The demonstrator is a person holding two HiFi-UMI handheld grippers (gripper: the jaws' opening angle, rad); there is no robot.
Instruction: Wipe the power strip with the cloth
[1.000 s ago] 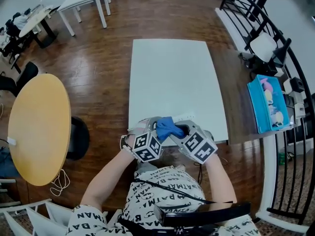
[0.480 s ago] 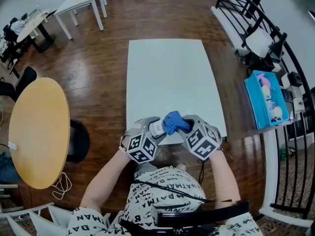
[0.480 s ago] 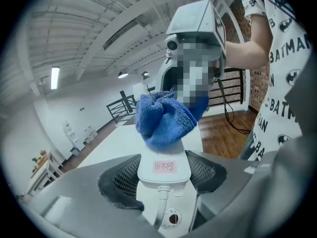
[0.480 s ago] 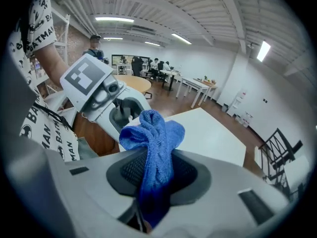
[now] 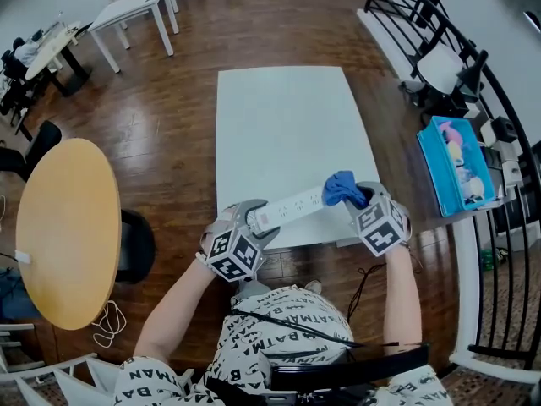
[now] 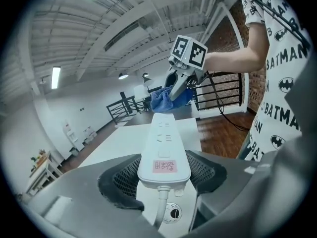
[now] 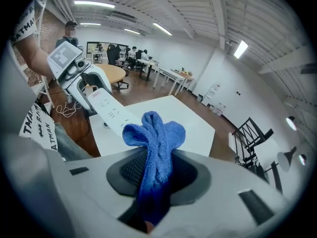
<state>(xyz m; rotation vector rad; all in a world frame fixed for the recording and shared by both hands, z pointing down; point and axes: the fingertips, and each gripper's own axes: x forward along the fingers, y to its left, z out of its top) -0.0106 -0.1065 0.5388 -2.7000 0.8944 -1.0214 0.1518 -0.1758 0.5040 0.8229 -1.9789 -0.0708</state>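
A long white power strip (image 5: 292, 207) is held level above the near edge of the white table (image 5: 287, 125). My left gripper (image 5: 256, 224) is shut on its cable end; in the left gripper view the power strip (image 6: 163, 145) lies between the two pads (image 6: 121, 175) and runs away from the camera. My right gripper (image 5: 353, 200) is shut on a bunched blue cloth (image 5: 341, 187), which rests against the strip's far end. In the right gripper view the blue cloth (image 7: 154, 143) sticks out of the jaws, with the power strip (image 7: 110, 110) just beyond it and the left gripper (image 7: 91, 95) behind.
A round wooden table (image 5: 63, 227) stands at the left and a blue bin (image 5: 455, 172) of items on a shelf at the right. White desks (image 5: 139, 2) stand at the far left. A black railing (image 5: 494, 117) runs along the right side.
The right gripper has slid the cloth to the right along the strip, from beside the left gripper to the strip's far end. The left gripper has kept its hold.
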